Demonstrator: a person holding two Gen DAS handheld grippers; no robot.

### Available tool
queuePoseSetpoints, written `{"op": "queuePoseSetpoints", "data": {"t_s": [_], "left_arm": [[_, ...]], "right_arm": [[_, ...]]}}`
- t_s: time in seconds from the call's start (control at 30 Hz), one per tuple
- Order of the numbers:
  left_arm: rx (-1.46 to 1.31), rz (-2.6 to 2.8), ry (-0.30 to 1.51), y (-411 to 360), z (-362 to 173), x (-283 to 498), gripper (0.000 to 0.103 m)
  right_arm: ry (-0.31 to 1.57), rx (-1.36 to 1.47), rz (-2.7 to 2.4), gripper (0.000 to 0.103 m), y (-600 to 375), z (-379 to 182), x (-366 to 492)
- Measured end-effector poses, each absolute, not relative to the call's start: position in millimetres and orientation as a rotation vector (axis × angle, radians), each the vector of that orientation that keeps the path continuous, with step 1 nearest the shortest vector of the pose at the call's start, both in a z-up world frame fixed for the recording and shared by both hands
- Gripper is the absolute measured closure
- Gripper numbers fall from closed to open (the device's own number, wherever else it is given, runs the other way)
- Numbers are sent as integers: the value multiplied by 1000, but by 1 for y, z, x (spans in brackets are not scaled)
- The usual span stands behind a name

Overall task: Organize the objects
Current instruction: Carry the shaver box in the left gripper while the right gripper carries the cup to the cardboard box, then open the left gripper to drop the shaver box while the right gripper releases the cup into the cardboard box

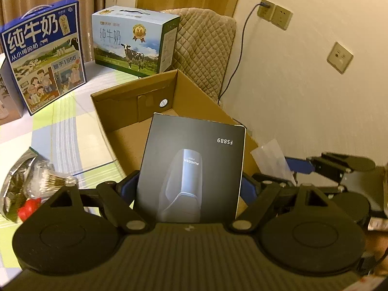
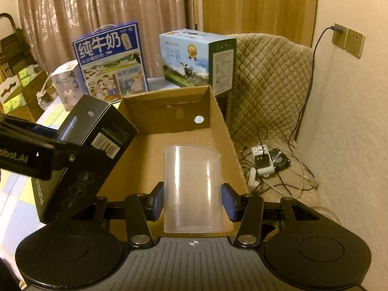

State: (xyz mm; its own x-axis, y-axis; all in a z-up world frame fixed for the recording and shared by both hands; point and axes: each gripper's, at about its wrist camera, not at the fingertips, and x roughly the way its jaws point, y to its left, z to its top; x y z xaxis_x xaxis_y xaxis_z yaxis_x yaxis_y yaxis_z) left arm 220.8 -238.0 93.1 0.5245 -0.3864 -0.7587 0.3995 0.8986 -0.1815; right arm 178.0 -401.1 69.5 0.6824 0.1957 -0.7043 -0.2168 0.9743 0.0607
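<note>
Two loads over cardboard box (image 2: 218, 126) | left gripper (image 1: 190, 189) clamps black box (image 1: 194, 169) | right gripper (image 2: 192, 201) clamps clear cup (image 2: 192, 191), upright, nearer box's near edge

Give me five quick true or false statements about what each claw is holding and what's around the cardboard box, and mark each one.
1. The left claw grips a black box printed FS889. True.
2. The right claw is empty. False: it is shut on a clear plastic cup.
3. The open cardboard box already holds several items. False: its visible floor is bare.
4. Two milk cartons stand beyond the cardboard box. True.
5. The wall socket has nothing plugged in. False: a cable runs from it.
</note>
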Motion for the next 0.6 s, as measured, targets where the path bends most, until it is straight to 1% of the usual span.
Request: {"op": "queuePoseSetpoints", "data": {"t_s": [0.17, 0.2, 0.23, 0.6], "left_arm": [[-30, -478, 902, -246, 85, 235, 22], [-41, -479, 901, -246, 82, 237, 21], [-47, -475, 901, -246, 80, 238, 16], [-43, -436, 883, -223, 77, 226, 16]], "right_arm": [[801, -21, 222, 57, -407, 63, 190], [804, -17, 221, 56, -408, 61, 191], [807, -13, 219, 57, -410, 60, 192], [818, 8, 223, 57, -409, 55, 190]]}}
